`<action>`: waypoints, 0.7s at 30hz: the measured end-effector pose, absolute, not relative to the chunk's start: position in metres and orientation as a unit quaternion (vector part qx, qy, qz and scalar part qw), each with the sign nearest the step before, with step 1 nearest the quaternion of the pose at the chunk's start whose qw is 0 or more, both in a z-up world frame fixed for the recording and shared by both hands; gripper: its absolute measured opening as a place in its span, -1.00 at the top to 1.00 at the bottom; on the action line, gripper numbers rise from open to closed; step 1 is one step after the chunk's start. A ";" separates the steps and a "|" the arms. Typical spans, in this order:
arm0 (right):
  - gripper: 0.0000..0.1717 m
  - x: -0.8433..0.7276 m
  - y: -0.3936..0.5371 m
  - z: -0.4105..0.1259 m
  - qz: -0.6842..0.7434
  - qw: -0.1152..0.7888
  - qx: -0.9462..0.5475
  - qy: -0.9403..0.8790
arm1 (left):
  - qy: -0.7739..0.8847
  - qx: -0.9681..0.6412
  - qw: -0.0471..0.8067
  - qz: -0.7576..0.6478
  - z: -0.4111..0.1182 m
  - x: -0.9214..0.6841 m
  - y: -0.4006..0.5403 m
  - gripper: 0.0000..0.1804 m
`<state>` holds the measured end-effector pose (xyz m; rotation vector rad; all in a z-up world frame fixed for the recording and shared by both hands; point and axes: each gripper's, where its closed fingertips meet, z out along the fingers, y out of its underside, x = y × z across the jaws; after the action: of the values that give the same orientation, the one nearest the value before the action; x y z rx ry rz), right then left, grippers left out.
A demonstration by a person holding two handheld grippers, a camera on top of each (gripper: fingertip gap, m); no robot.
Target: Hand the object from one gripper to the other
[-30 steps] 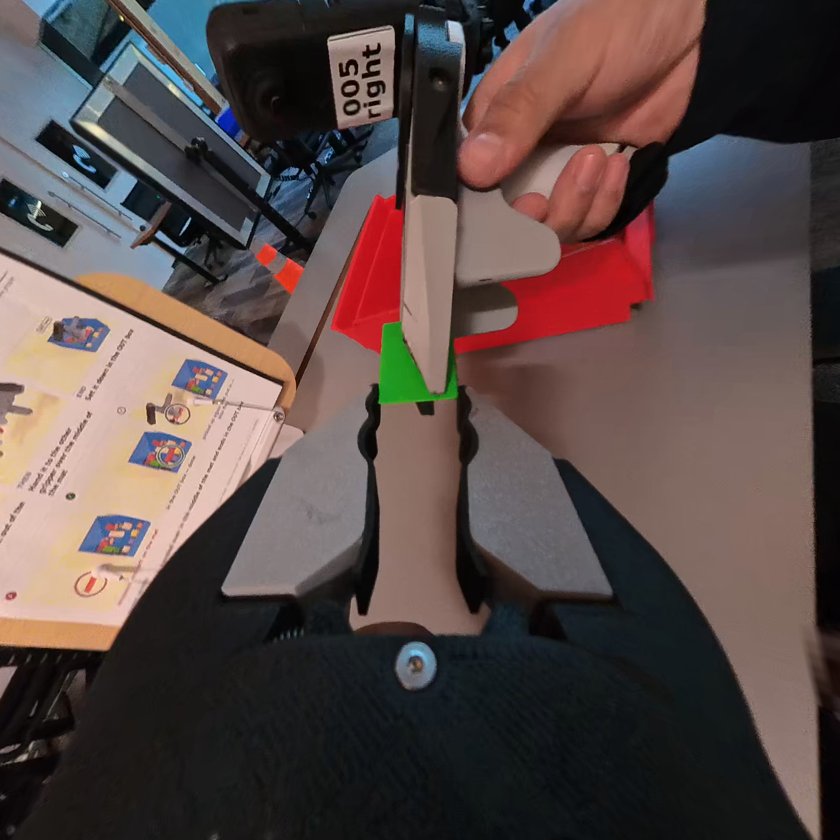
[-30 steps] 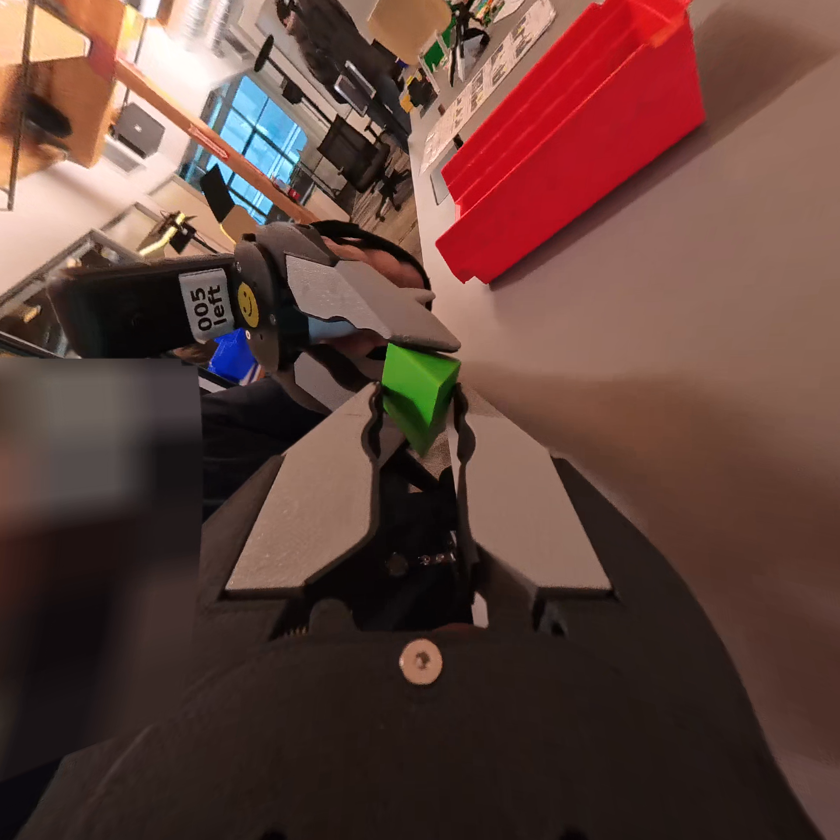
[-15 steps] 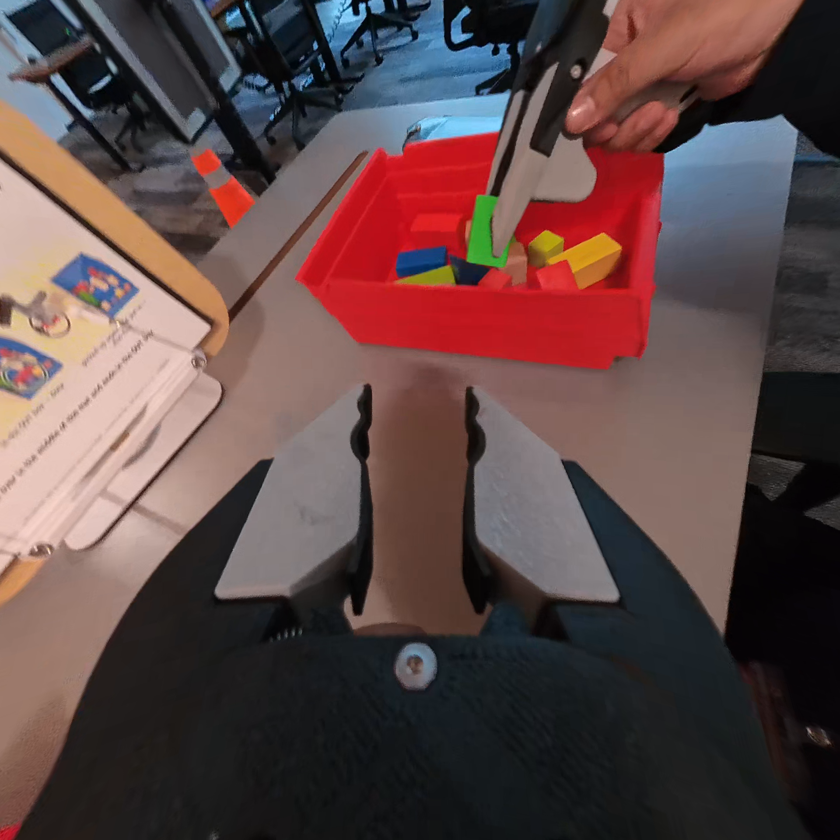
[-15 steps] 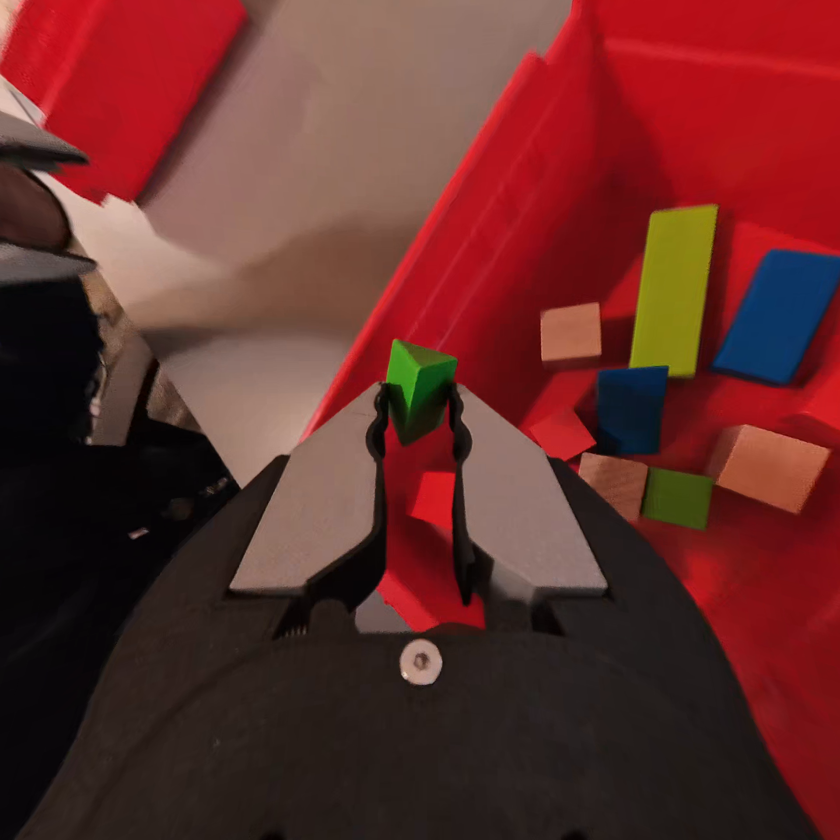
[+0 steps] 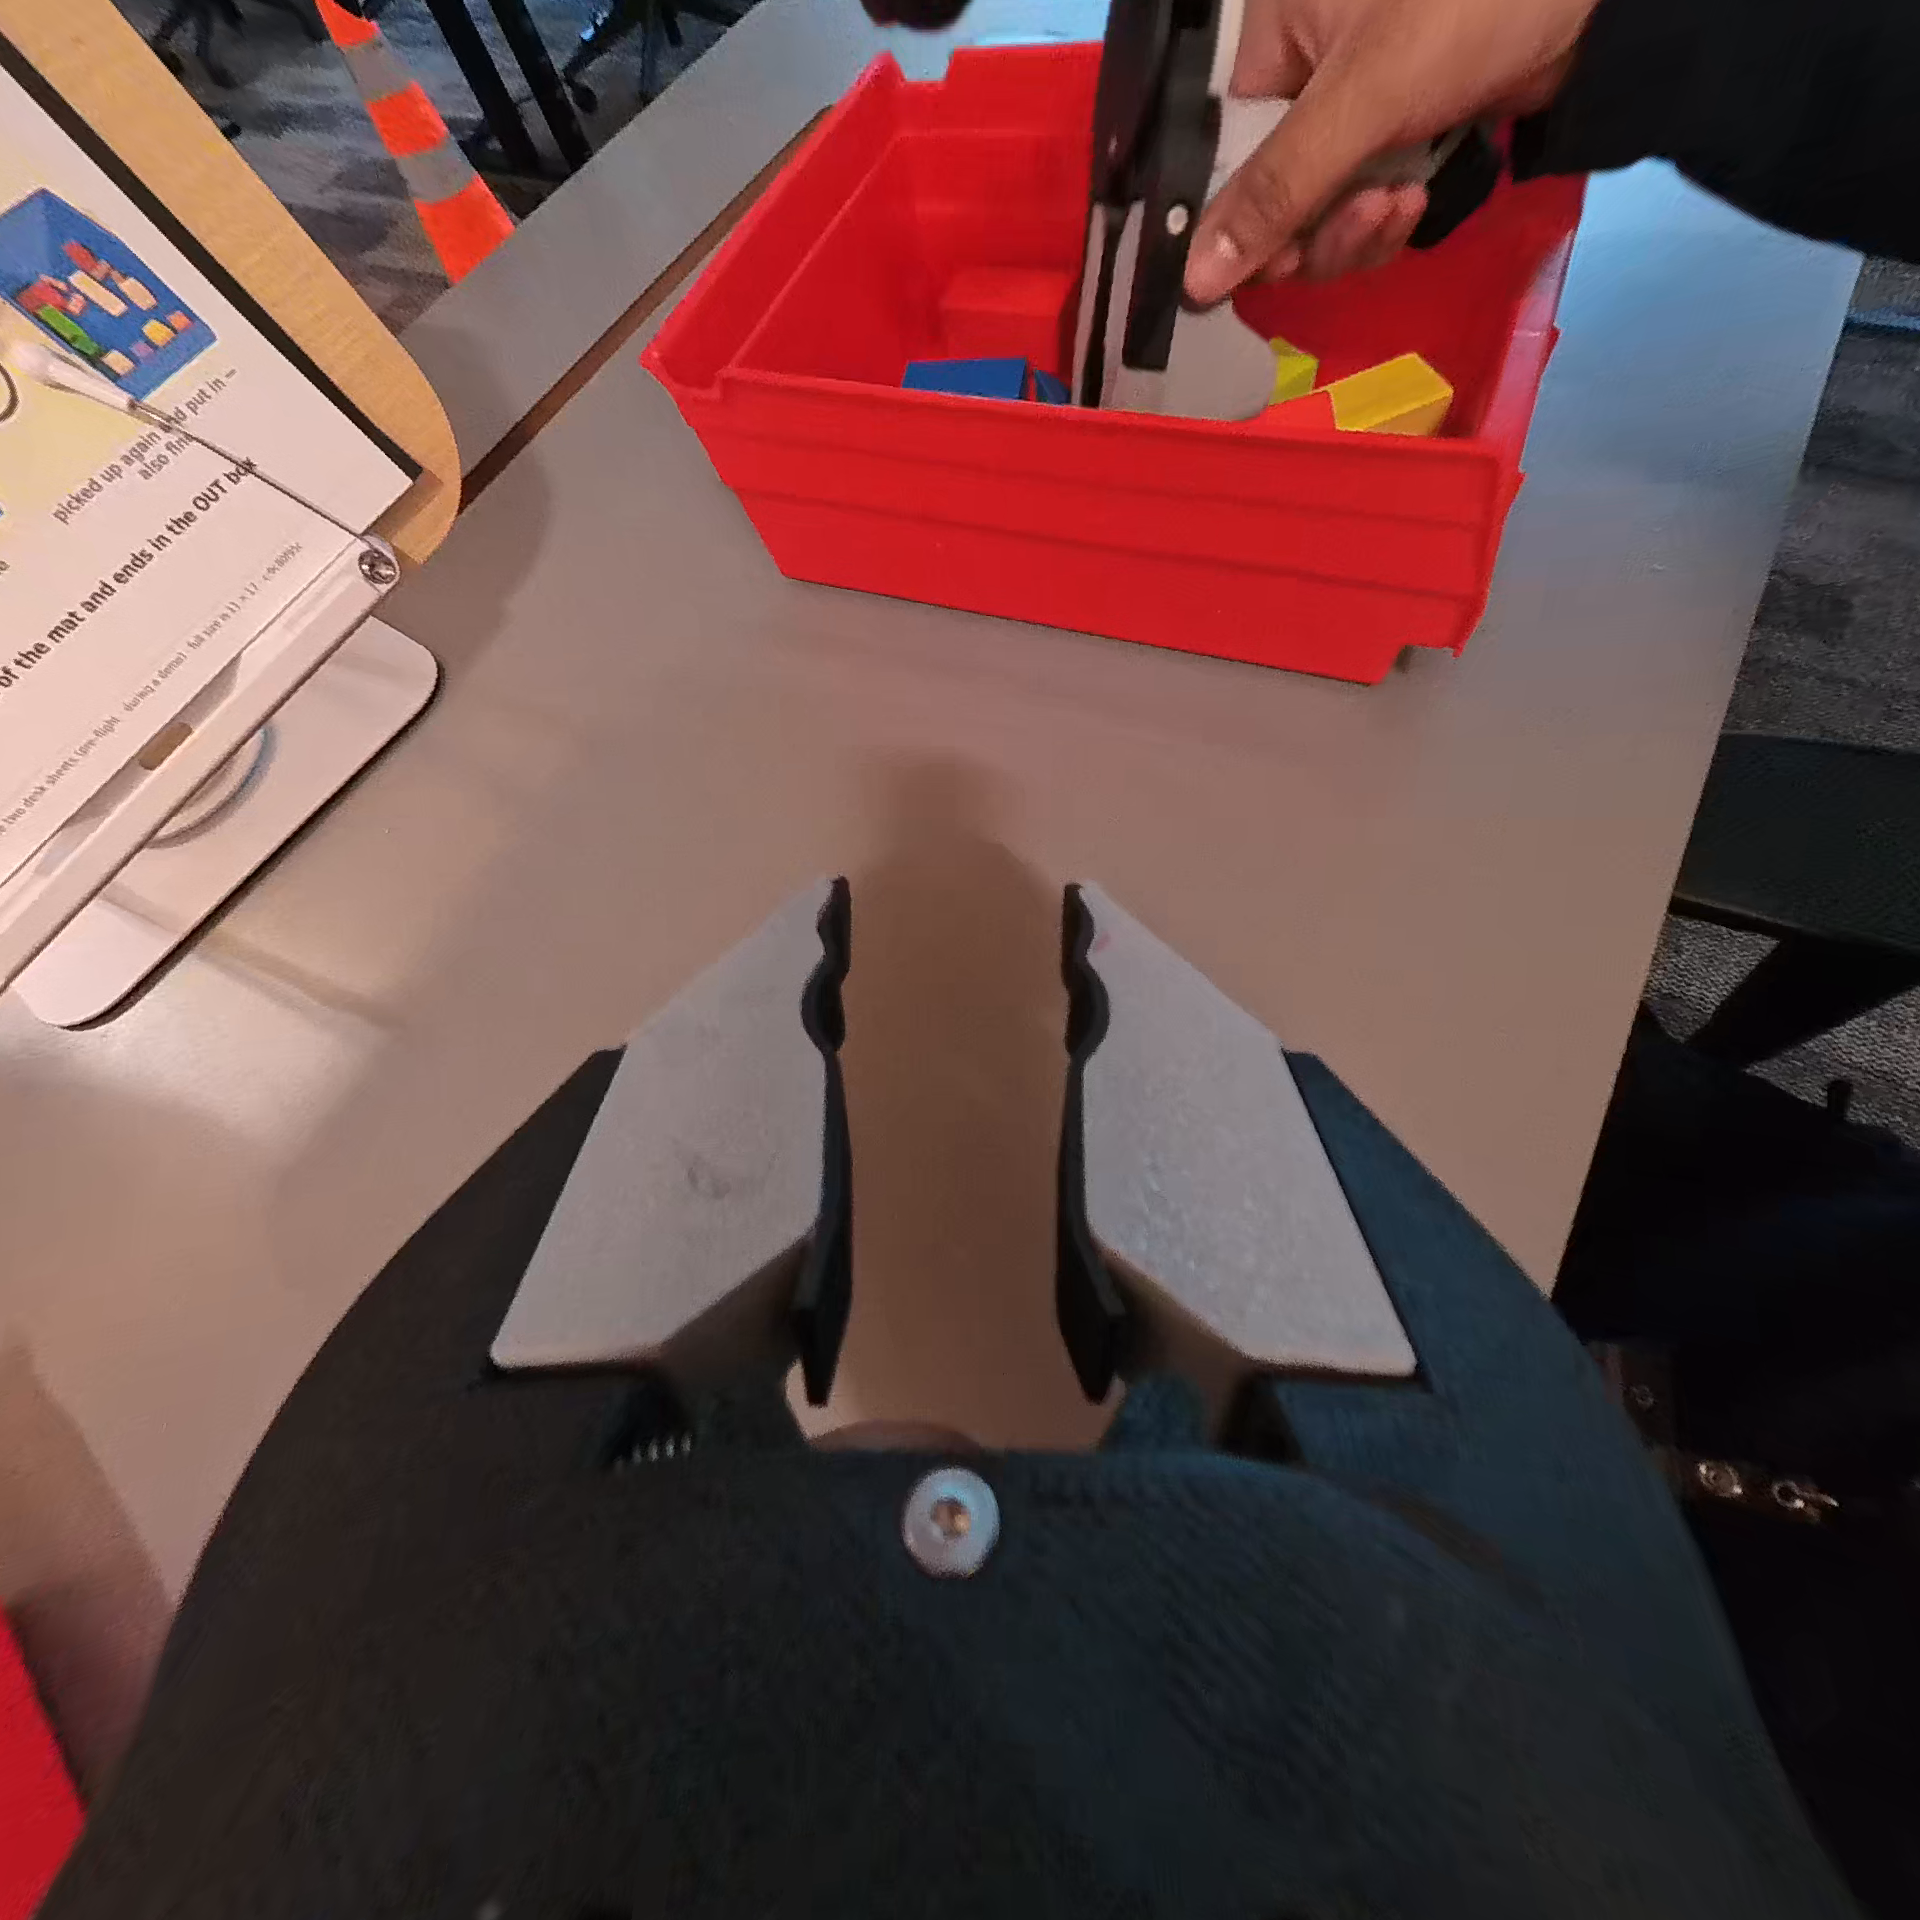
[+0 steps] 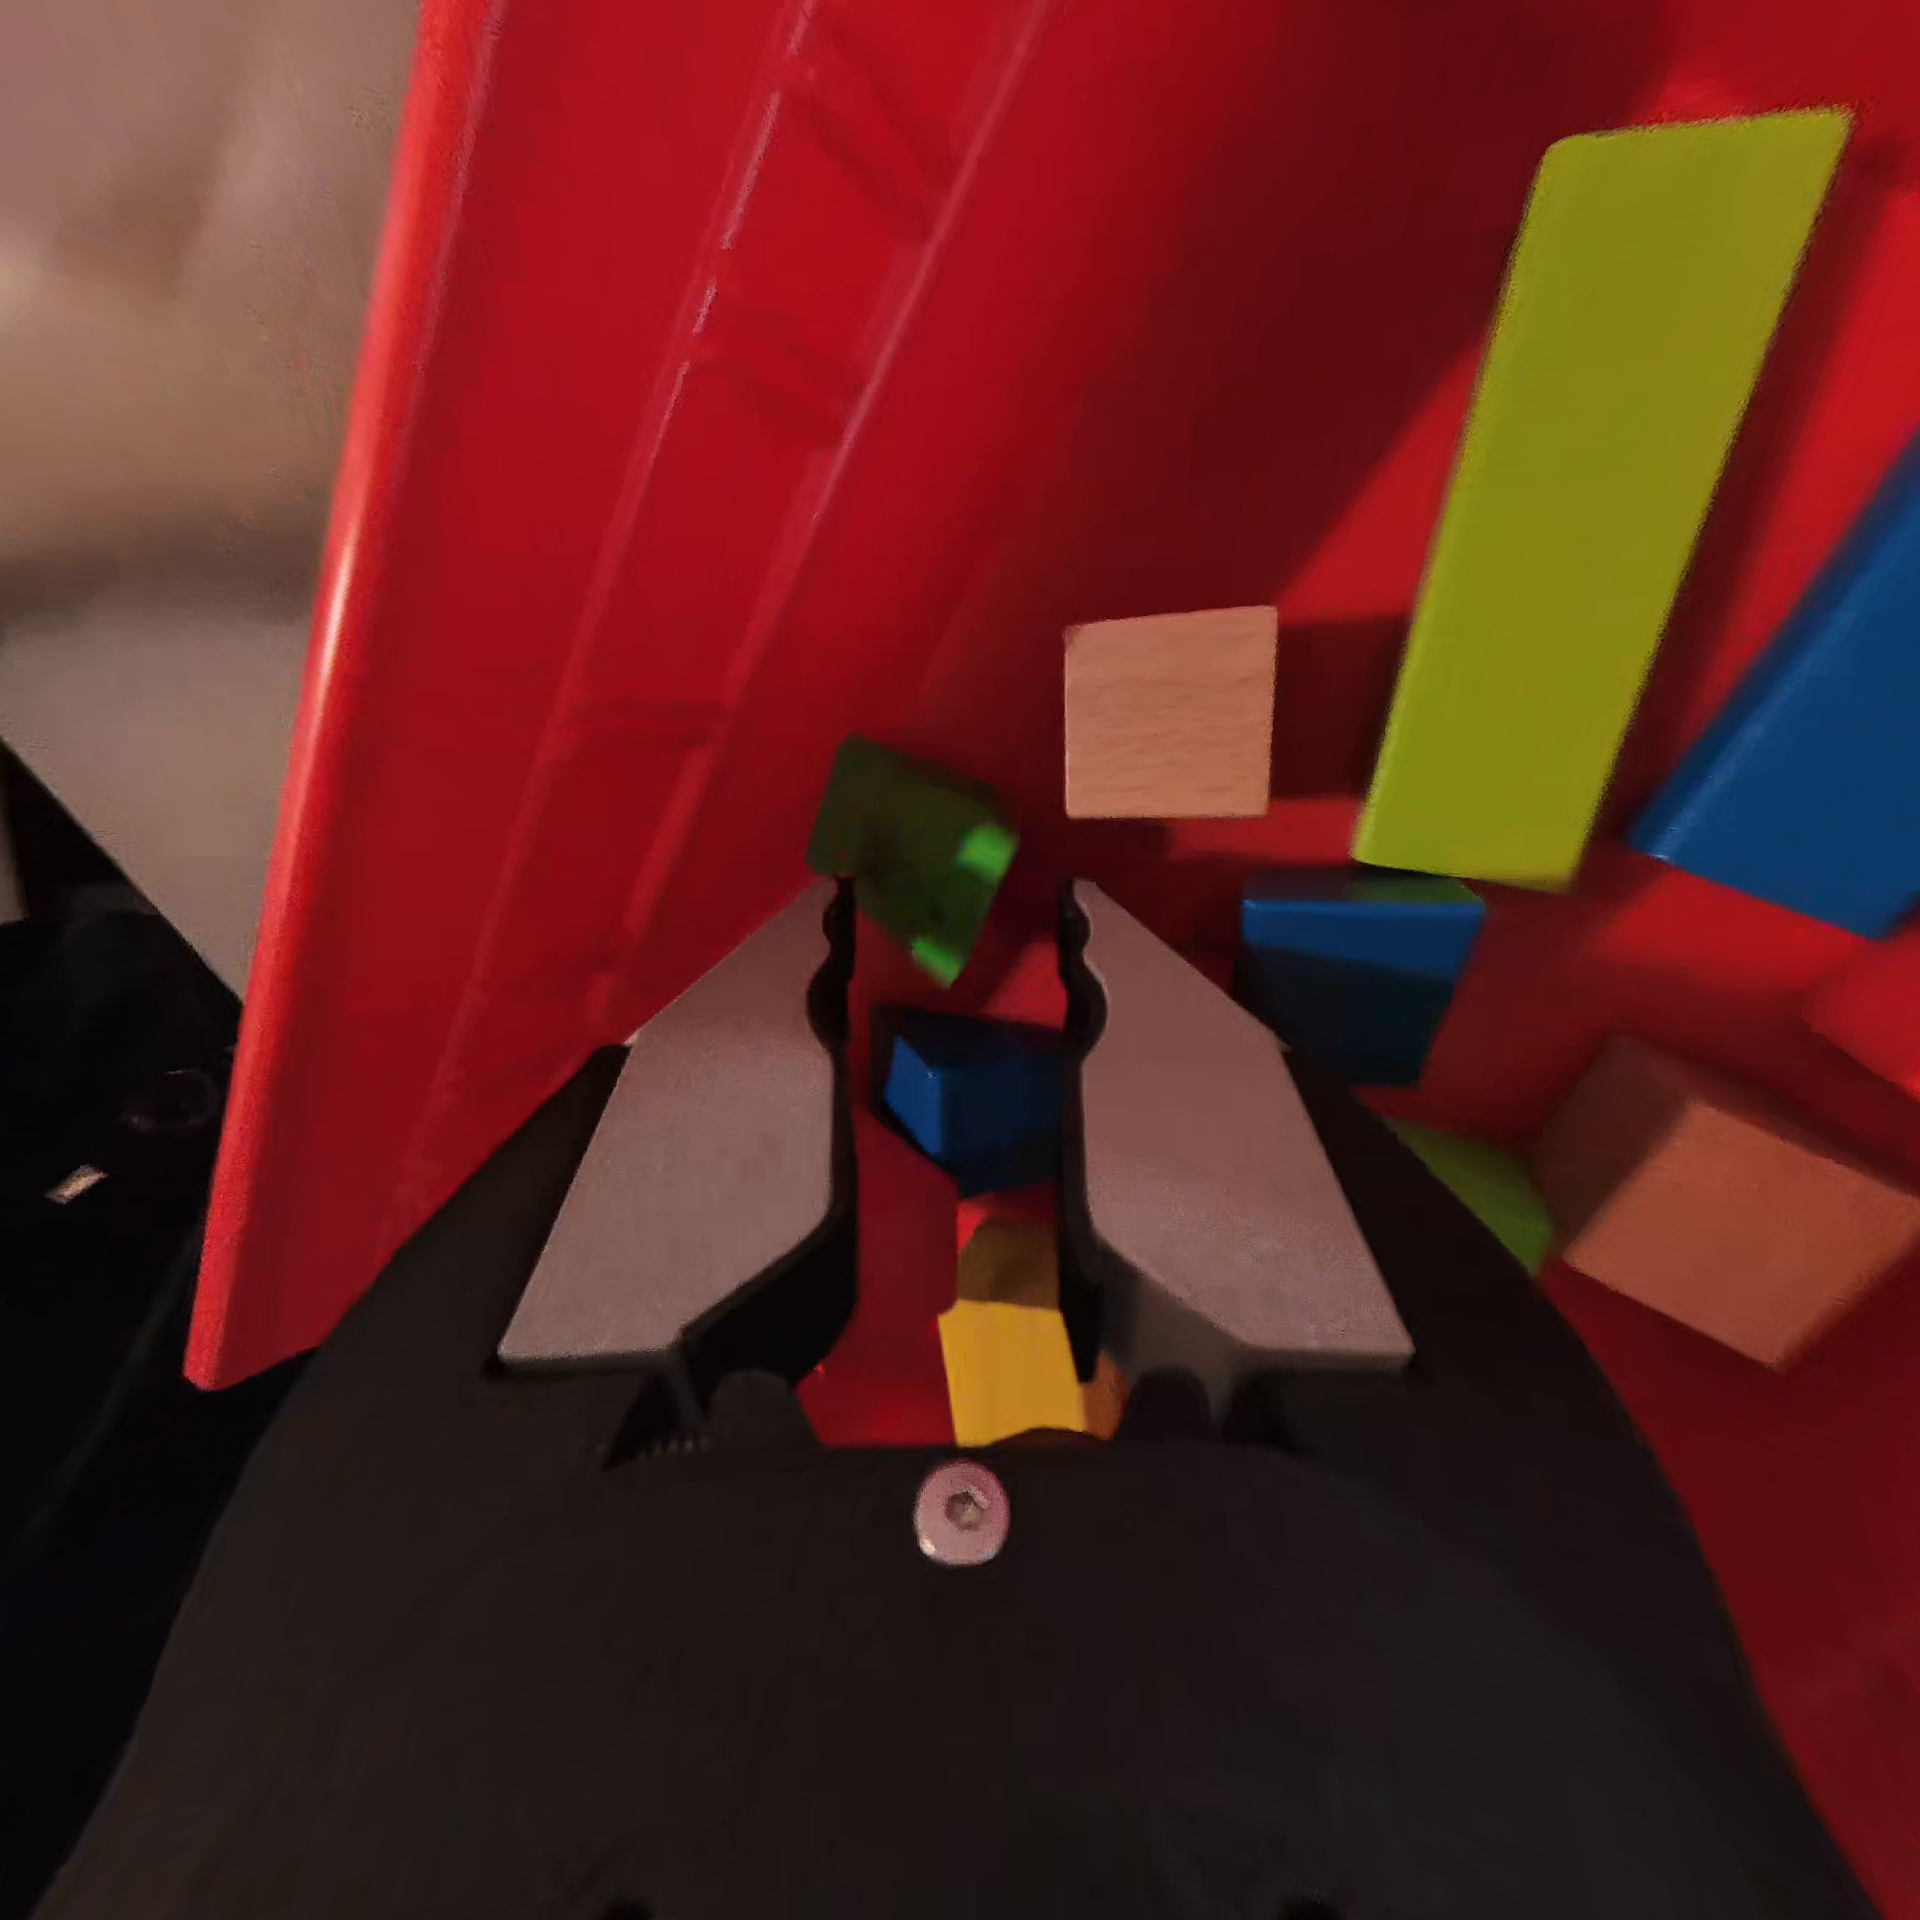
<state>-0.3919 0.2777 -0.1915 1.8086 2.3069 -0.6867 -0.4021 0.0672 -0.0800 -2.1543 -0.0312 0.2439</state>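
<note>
My right gripper (image 6: 951,904) is down inside the red bin (image 6: 623,520) with its jaws open. The green block (image 6: 914,862) is blurred and tilted just past the fingertips, and neither pad presses on it. In the left wrist view the right gripper (image 5: 1132,312) reaches into the red bin (image 5: 1101,520) in a person's hand, and the bin's front wall hides its fingertips. My left gripper (image 5: 951,904) is open and empty, low over the grey table (image 5: 727,727) in front of the bin.
The bin holds several loose blocks: a lime plank (image 6: 1590,488), a wooden cube (image 6: 1169,712), blue blocks (image 6: 1351,966) and a yellow one (image 5: 1387,395). An instruction sheet on a stand (image 5: 156,499) is at the left. An orange cone (image 5: 436,177) stands on the floor beyond. Spacing between my two grippers at the tips: around 25 centimeters.
The right gripper took the green block from the left one, carried it into the red bin and opened; the block has left its grasp. The left gripper opened and drew back.
</note>
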 end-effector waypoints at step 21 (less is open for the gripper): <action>0.98 -0.318 0.306 -0.189 -0.125 -0.041 0.561 0.817 | -0.053 -0.880 0.466 0.079 -0.102 -0.405 0.035 0.59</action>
<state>-0.3176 0.3064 -0.1890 1.8108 2.6367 -0.4030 -0.4046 0.0349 -0.1021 -2.1600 -0.1303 0.1942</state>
